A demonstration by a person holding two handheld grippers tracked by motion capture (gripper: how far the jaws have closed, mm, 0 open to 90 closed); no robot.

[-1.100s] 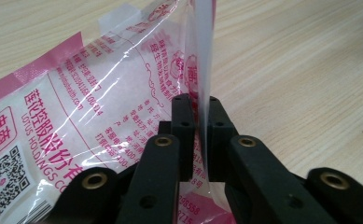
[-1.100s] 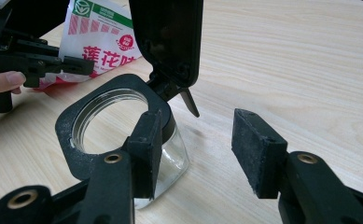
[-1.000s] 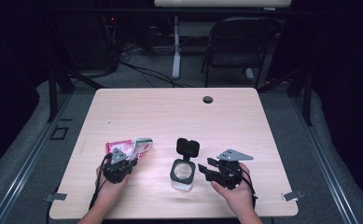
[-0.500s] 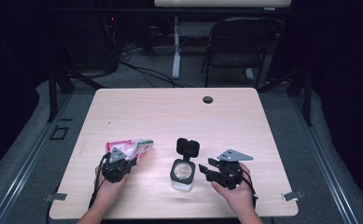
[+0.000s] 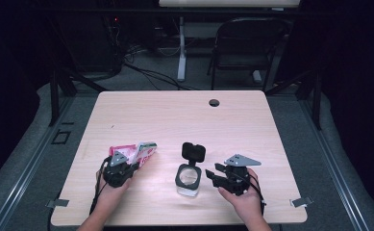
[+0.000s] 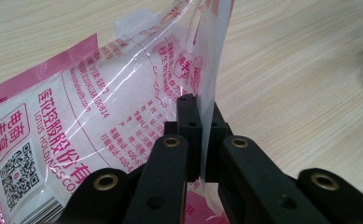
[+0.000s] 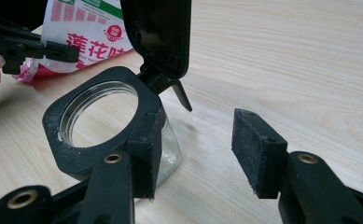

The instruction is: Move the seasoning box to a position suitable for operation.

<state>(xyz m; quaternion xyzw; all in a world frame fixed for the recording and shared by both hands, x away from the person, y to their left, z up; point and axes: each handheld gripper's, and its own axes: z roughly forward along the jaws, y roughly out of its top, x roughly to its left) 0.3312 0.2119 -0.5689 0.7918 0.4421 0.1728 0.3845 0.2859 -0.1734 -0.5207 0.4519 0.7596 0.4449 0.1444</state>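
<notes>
The packet (image 6: 76, 121) was a pink and white plastic pouch with red print, a barcode and a square code, partly clear. It lay left of the jar (image 5: 188, 178) on the table, one thin edge lifted upright and pinched. The jar was a small clear glass one with a square black collar around a round mouth. Its black hinged lid (image 7: 158, 32) stood open, tilted back on the side away from the table's near edge. The jar stood upright, apart from the packet.
</notes>
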